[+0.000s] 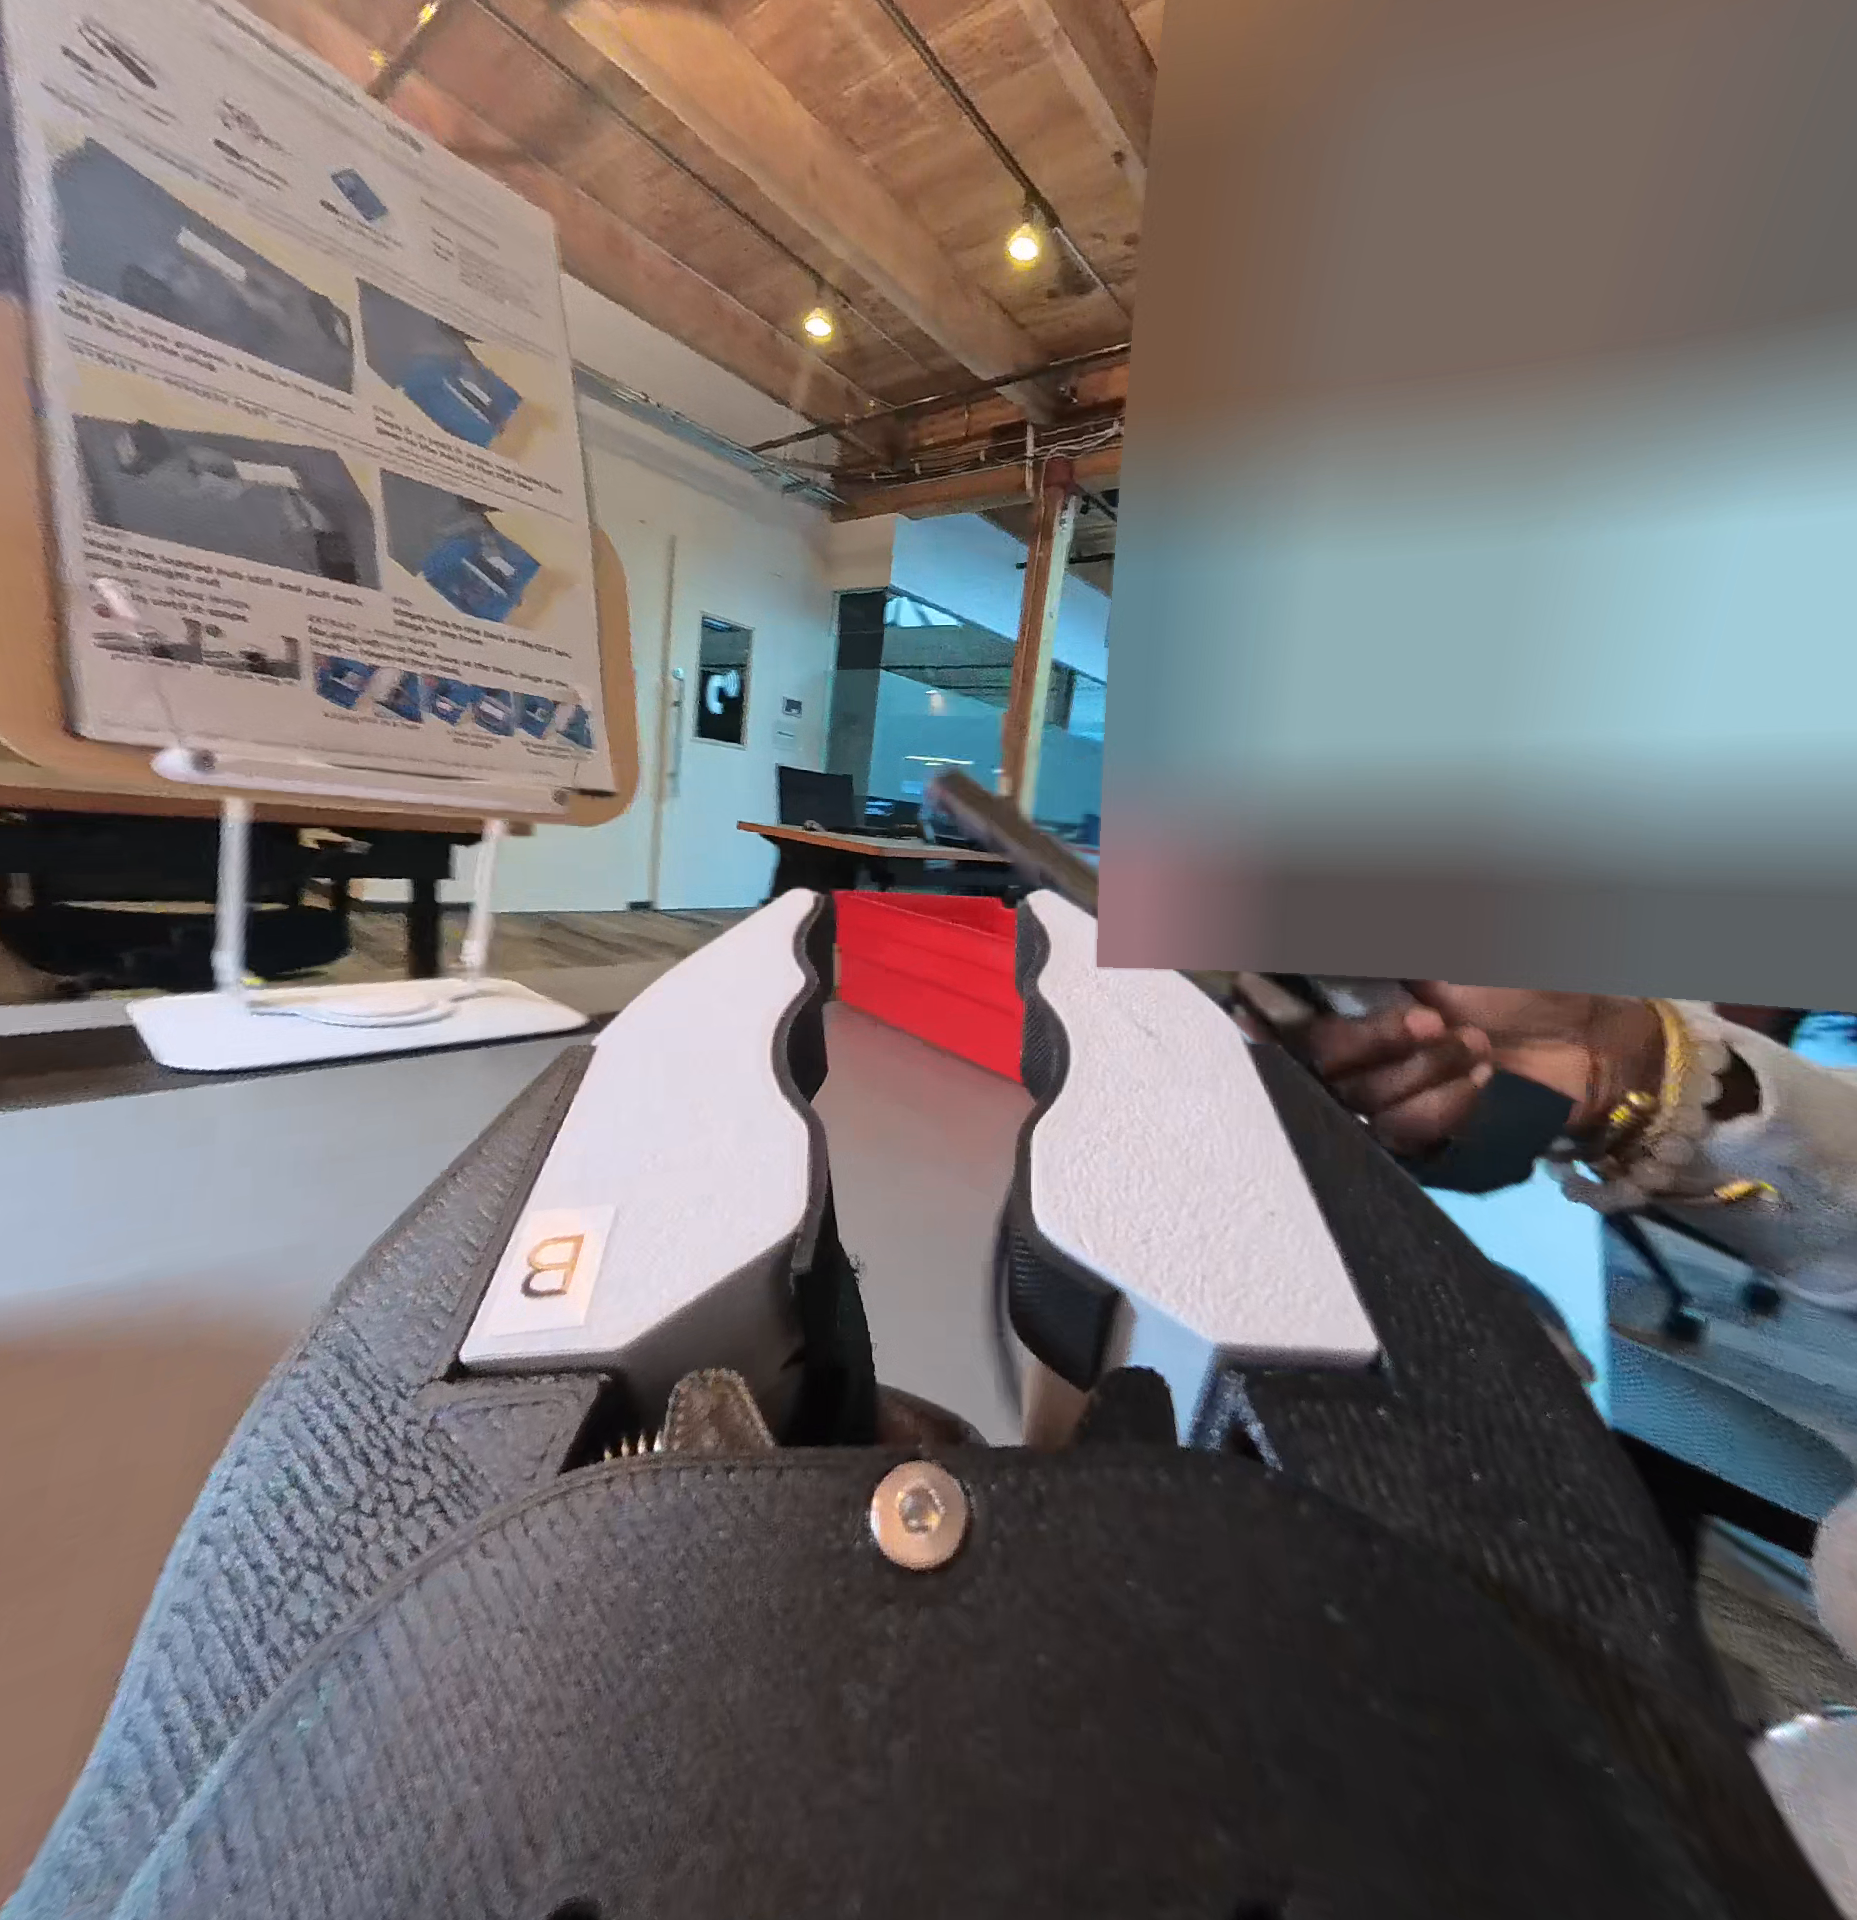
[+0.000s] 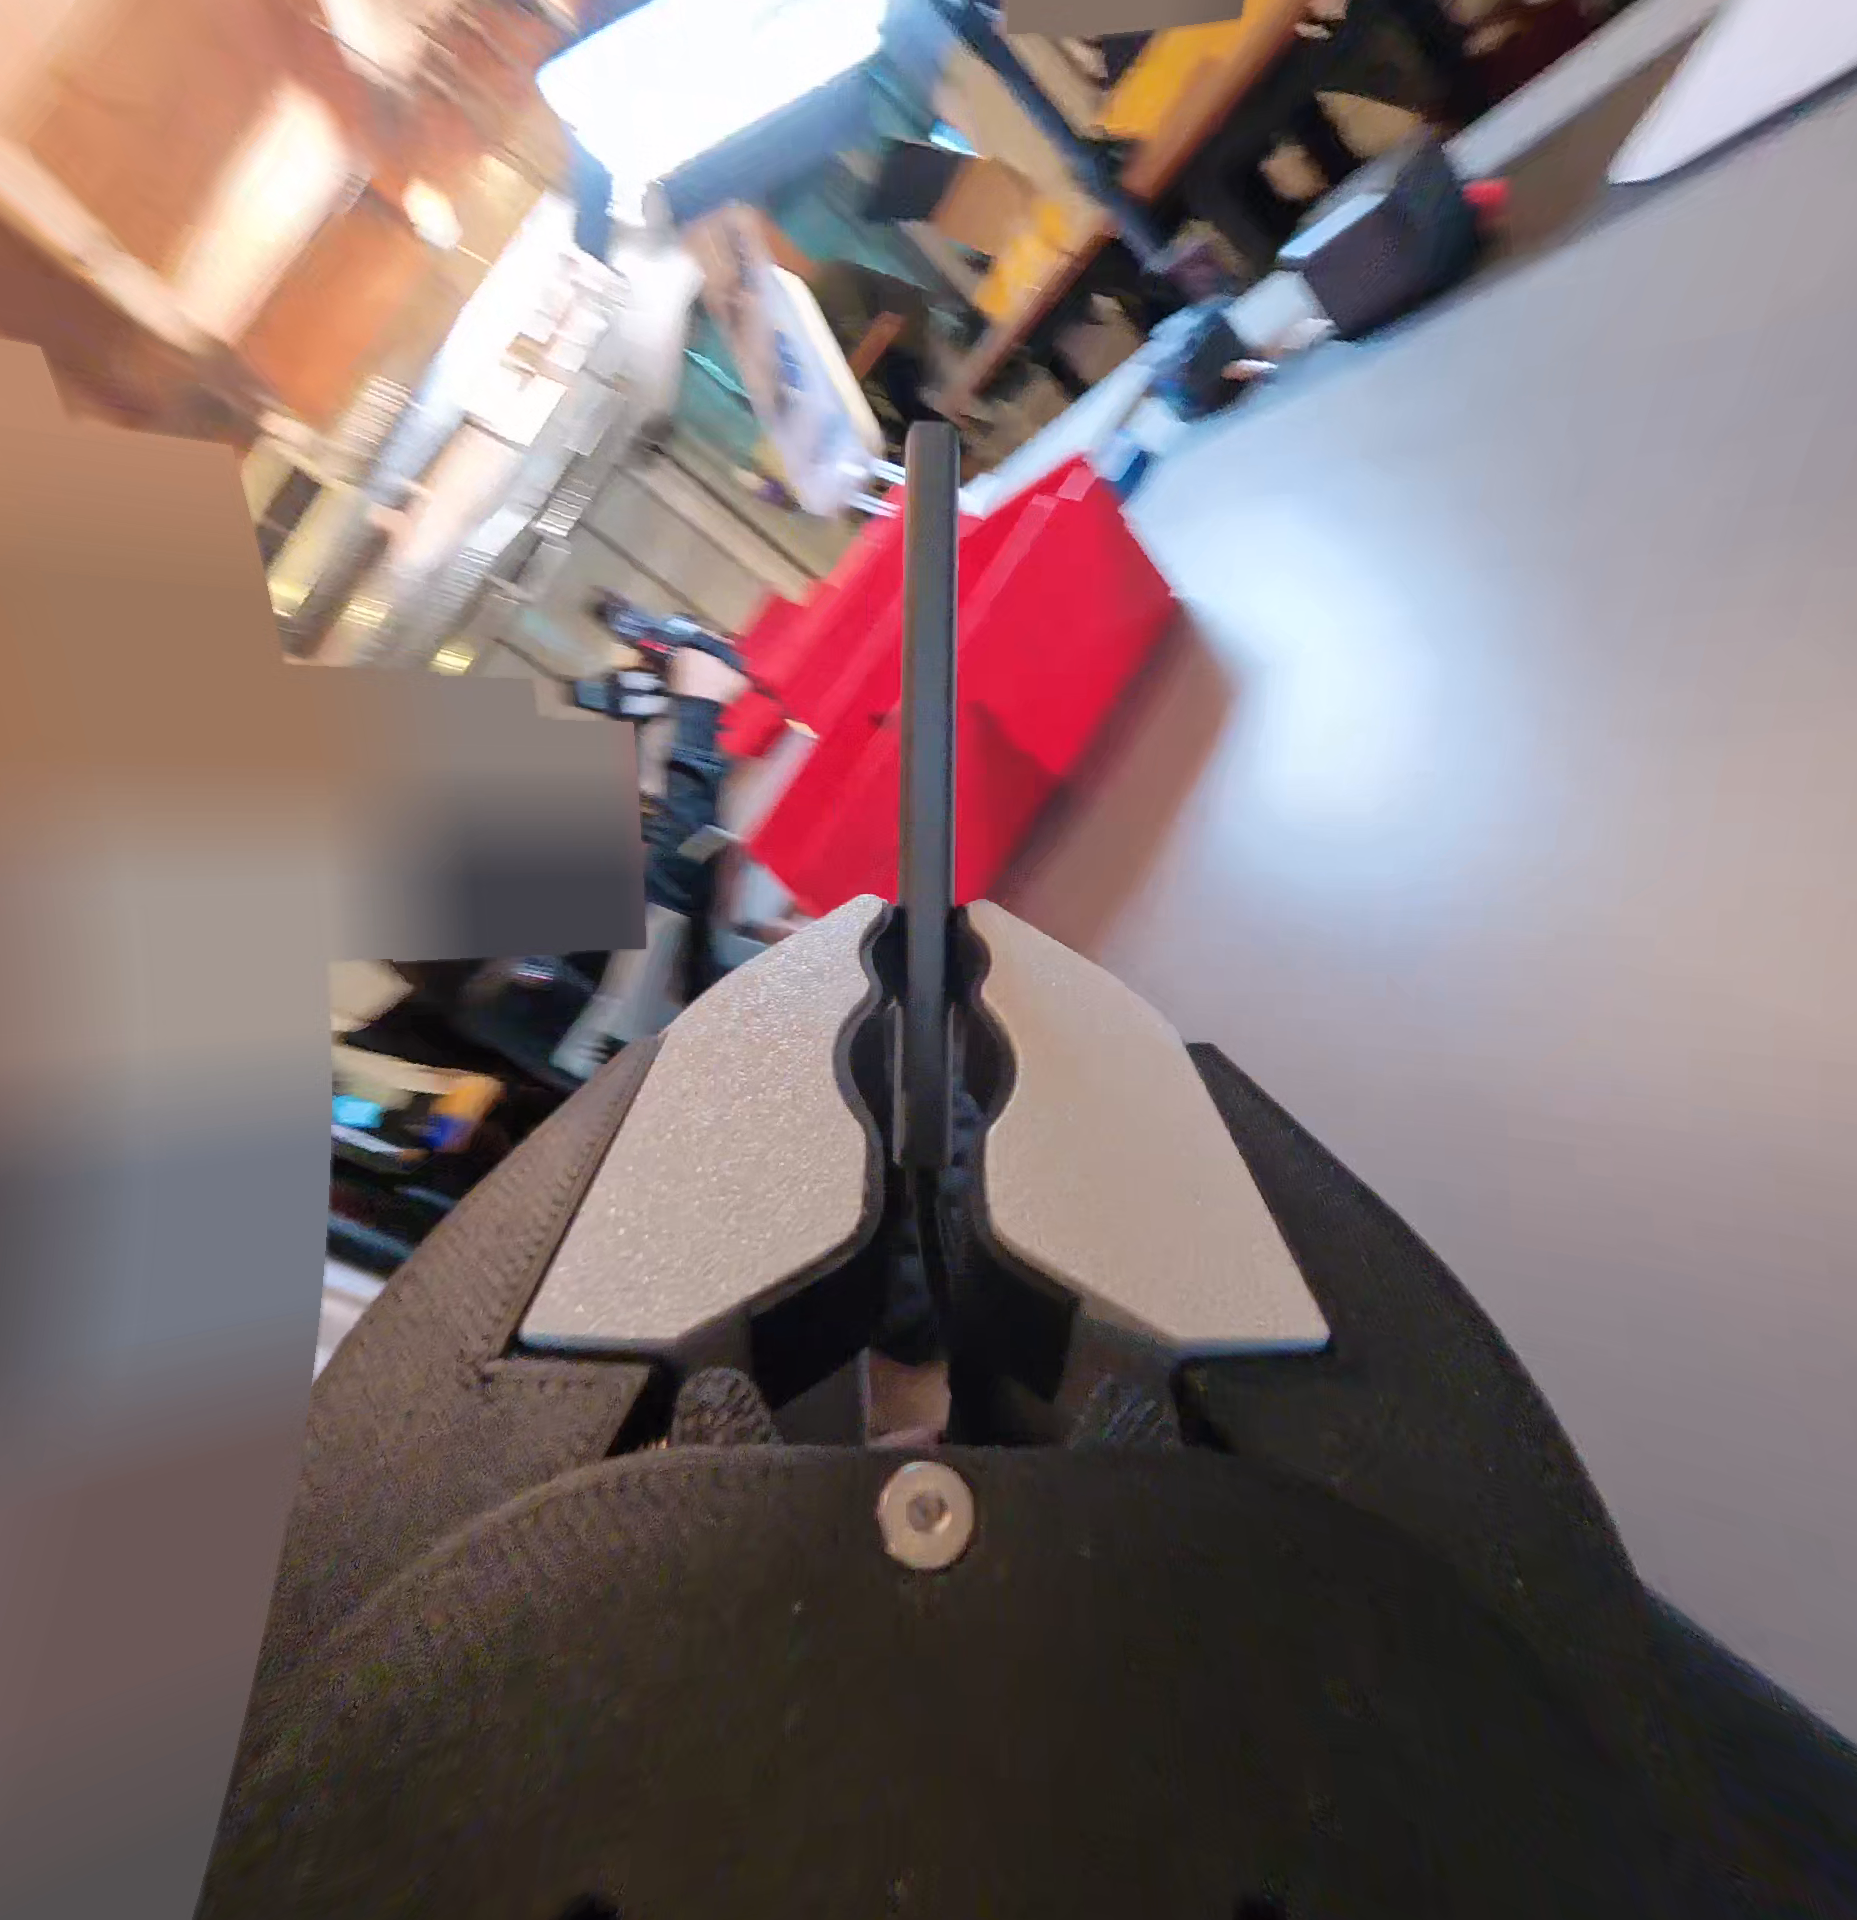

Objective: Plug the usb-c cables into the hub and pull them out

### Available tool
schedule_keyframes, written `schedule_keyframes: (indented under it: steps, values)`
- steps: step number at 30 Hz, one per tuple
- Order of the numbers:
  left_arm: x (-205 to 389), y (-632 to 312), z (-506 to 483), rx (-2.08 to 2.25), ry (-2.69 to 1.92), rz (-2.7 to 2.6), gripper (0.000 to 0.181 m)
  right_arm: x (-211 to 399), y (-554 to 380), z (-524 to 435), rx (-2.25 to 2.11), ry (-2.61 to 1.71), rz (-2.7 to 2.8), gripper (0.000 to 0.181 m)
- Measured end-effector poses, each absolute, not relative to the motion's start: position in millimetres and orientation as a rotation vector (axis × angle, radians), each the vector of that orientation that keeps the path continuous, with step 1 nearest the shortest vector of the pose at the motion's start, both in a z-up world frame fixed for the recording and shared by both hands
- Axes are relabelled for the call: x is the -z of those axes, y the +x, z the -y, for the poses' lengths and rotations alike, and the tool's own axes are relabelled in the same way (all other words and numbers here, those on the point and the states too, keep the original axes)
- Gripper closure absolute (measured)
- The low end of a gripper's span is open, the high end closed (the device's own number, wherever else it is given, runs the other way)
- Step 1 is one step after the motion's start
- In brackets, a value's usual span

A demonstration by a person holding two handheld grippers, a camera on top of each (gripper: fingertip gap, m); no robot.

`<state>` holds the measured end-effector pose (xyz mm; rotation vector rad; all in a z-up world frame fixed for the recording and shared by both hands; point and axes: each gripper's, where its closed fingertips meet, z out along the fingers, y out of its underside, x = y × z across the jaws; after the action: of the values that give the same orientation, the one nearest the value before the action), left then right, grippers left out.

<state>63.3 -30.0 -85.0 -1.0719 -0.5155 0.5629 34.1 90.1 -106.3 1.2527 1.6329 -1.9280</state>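
- Worktop [image 1: 155, 1195]: grey, smooth, takes up most of the lower scene; seen tilted in right wrist view [image 2: 1526, 831] since that gripper is rolled over.
- Instruction sheet on stand [image 1: 300, 395]: big printed page w/ photos, propped on a white stand w/ flat base, far left of worktop, well apart from both grippers.
- Red bin [image 1: 929, 977]: sits on worktop straight ahead of left gripper, seen thru the gap btwn its fingers; also behind the held thing in right wrist view [image 2: 1059, 623].
- Left gripper [image 1: 924, 925]: grey fingers, black body, jaws apart w/ clear gap, nothing btwn them; worktop visible thru the gap. Held low, near worktop level.
- Right gripper [image 2: 926, 920]: jaws closed tight on the hub [image 2: 926, 665], clamped on its near end.
- Hub: slim dark slab, seen edge-on, sticks straight out fwd past the fingertips, up off the worktop. In left wrist view its far end [image 1: 1007, 842] pokes out at an angle, just right of the left gripper's tips.
- Person's hand [image 1: 1423, 1060]: right of left gripper, wrapped round a dark grip; bracelets at wrist.
- USB-C cables: can't make out any in either view; bkgd in right wrist view is too blurred.
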Motion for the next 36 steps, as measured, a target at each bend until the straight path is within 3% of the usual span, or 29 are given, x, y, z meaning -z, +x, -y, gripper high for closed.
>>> schedule_keyframes:
  steps: [6,9,10,12,13,18,22,27,33,36]
  values:
    - [43,68,105,-0.738,-1.042,0.586,0.148,169,17,-105,1.731,1.463,-1.873,0.172]
    - [40,58,162,-0.967,-1.244,0.724,0.148,199,9,-117,1.584,1.577,-2.088,0.168]
    - [49,53,181,-1.020,-1.386,0.773,0.148,208,9,-120,1.520,1.592,-2.181,0.163]
    - [76,45,213,-0.959,-1.729,0.847,0.144,218,10,-125,1.437,1.569,-2.343,0.134]
    - [88,42,226,-0.858,-1.879,0.876,0.134,217,10,-126,1.434,1.548,-2.392,0.124]
    - [138,18,258,-0.369,-2.334,1.046,0.125,176,10,-126,1.682,1.471,-2.298,0.103]
    - [201,13,287,-0.198,-2.748,1.160,0.125,147,14,-133,1.843,1.413,-2.267,0.102]
    - [249,14,290,-0.030,-2.840,1.145,0.132,129,14,-143,1.885,1.421,-2.301,0.108]
    - [228,1,296,-0.280,-2.724,1.158,0.166,117,18,-138,1.943,1.357,-2.298,0.121]
    - [180,-5,295,-0.489,-2.554,1.172,0.167,108,22,-131,1.985,1.307,-2.282,0.124]
